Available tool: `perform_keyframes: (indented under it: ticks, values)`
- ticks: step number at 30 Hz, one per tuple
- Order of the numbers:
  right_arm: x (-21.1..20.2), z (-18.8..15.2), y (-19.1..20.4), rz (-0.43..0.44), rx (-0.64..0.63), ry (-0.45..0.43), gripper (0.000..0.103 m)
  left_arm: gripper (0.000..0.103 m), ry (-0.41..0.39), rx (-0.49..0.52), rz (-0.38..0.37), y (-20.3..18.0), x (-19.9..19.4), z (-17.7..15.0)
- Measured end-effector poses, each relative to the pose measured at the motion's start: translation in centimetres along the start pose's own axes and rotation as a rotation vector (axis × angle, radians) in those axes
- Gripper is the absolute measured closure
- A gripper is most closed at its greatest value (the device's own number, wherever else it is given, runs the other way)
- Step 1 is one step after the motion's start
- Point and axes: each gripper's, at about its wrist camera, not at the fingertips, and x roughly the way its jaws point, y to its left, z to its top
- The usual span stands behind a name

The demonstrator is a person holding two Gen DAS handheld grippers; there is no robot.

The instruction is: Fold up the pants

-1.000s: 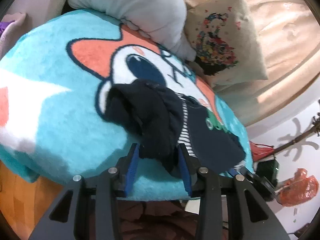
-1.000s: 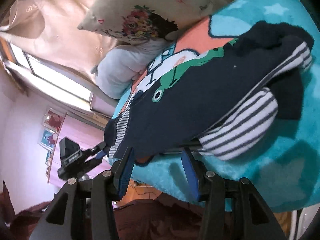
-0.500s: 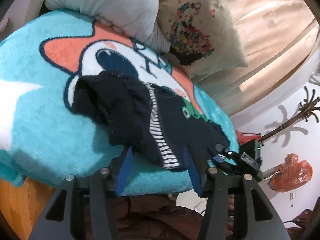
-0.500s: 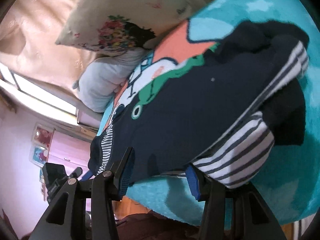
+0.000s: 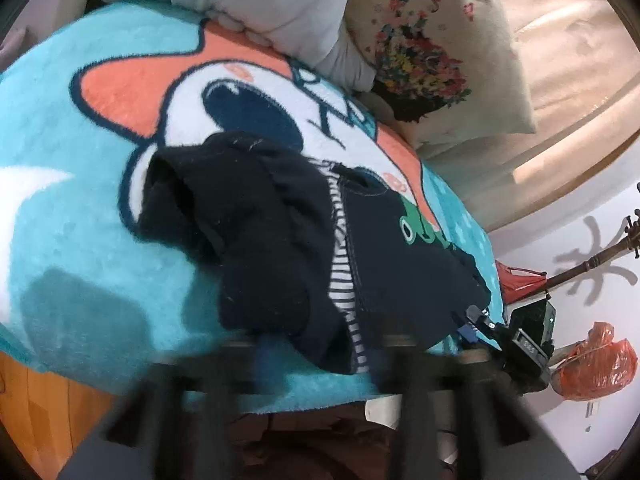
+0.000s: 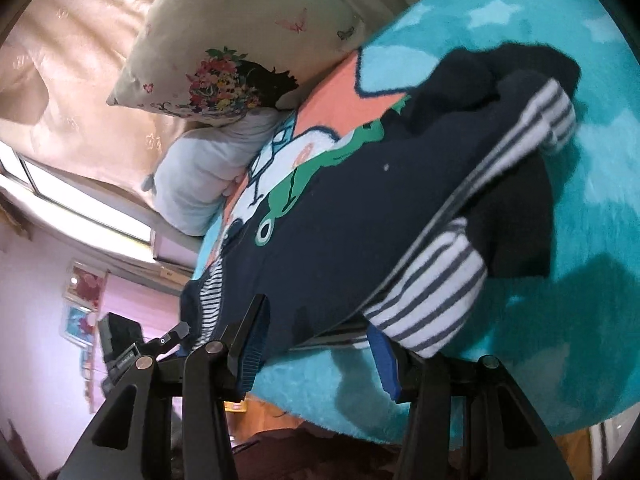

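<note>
- Nearest me, my left gripper (image 5: 320, 356) is a motion-blurred smear; its jaws have just closed, seemingly on the near hem of the pants (image 5: 288, 248).
- My right gripper (image 6: 316, 350) has been closing, jaws still apart around the pants' near edge by a striped cuff (image 6: 432, 300).
- The pants lie on the teal blanket (image 5: 80, 208), long axis running across both views.
- Only the right view shows the window (image 6: 80, 204); only the left, the orange bag (image 5: 596, 364).
- Farthest, the floral pillow (image 5: 432, 48).
</note>
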Motion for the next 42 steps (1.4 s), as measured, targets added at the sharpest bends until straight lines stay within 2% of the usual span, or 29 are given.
perform_keyframes:
  ticks: [2,6,9,13,16,19,25,31,34,36,38,42]
  values:
    - [0.1,0.0,0.8,-0.038,-0.049,-0.007,0.095,0.097,-0.004,-0.018,-0.006,0.2,-0.3,0.0]
    - [-1.2,0.4,3.3,-0.064,-0.163,-0.065,0.097,0.097,-0.04,-0.004,-0.023,-0.8,-1.8,0.8]
    - [-2.2,1.9,5.6,-0.08,-0.237,-0.105,0.097,0.097,-0.075,-0.003,-0.046,-1.7,-2.6,2.6]
    - [-1.5,5.2,7.9,-0.118,-0.321,-0.121,0.097,0.097,-0.111,-0.023,-0.044,-2.1,-2.3,6.5]
    - [0.2,8.1,8.6,-0.125,-0.335,-0.104,0.097,0.097,-0.146,-0.031,-0.01,-2.2,-1.4,9.6]
    - [2.8,11.3,8.8,-0.152,-0.328,-0.072,0.097,0.097,-0.176,-0.023,0.056,-2.1,0.1,12.2]
    - [9.1,16.3,7.6,-0.222,-0.266,0.002,0.097,0.097,-0.138,-0.104,0.136,0.1,4.3,16.6]
    - [13.2,18.5,5.3,-0.244,-0.186,0.069,0.096,0.093,-0.117,-0.151,0.177,1.9,6.6,18.5]
    - [13.8,18.9,4.5,-0.244,-0.147,0.059,0.094,0.092,-0.104,-0.16,0.183,2.1,7.0,18.9]
    - [14.0,19.2,3.8,-0.242,-0.11,0.053,0.081,0.089,-0.099,-0.161,0.175,2.1,7.0,19.0]
    - [13.8,19.7,3.3,-0.262,-0.092,0.031,0.072,0.083,-0.094,-0.174,0.155,2.1,6.9,19.1]
    - [11.3,20.6,2.6,-0.277,-0.071,-0.04,0.071,0.072,-0.085,-0.214,0.078,2.4,5.7,19.0]
